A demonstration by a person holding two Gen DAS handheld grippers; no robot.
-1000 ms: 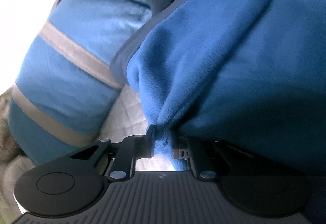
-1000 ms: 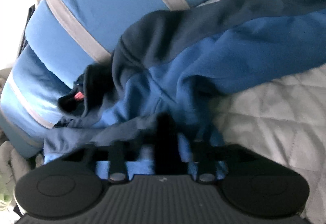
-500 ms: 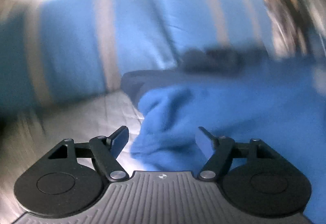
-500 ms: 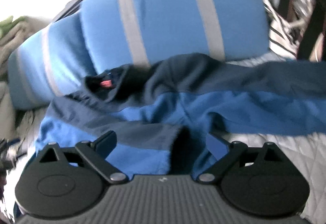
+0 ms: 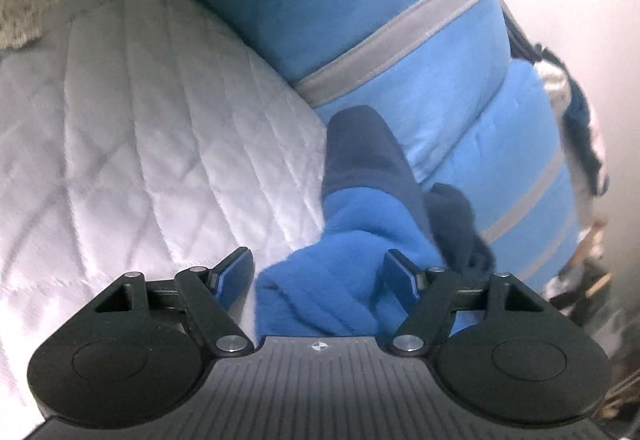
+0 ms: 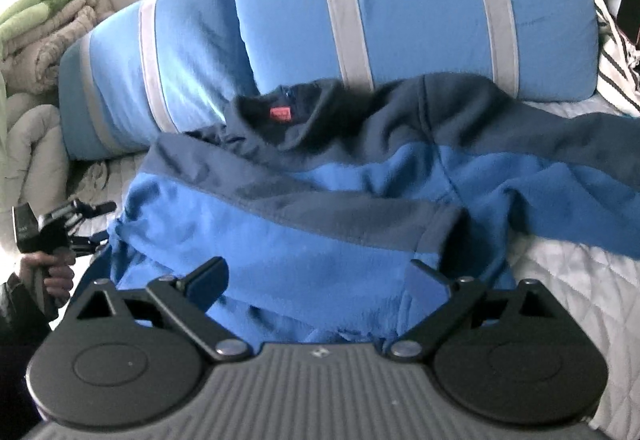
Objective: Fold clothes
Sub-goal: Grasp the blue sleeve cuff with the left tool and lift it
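Fleece pullover point(image 6: 320, 224), blue with navy bands, lies spread on the white quilted bed point(image 6: 560, 280), its collar up against the two striped blue pillows point(image 6: 400, 7) at the head edge. Toward the left edge of the bed, a hand point(image 6: 52, 272) holds the left gripper point(image 6: 102, 222) just beside the garment's left side; its fingers point(image 5: 236, 272) stand wide apart with a bunched lobe of blue fleece between them, not pinched. One sleeve lies folded across the body, its navy cuff ending near the middle. Nearer, the right gripper point(image 6: 320, 276) hovers over the lower body, fingers point(image 6: 208, 276) wide and holding nothing. Toward the right edge, the other sleeve trails out flat across the quilt. The fabric looks thick, soft and light; it should drape and slump rather than crease sharply, so a hold on a seam, cuff or hem would likely serve best.
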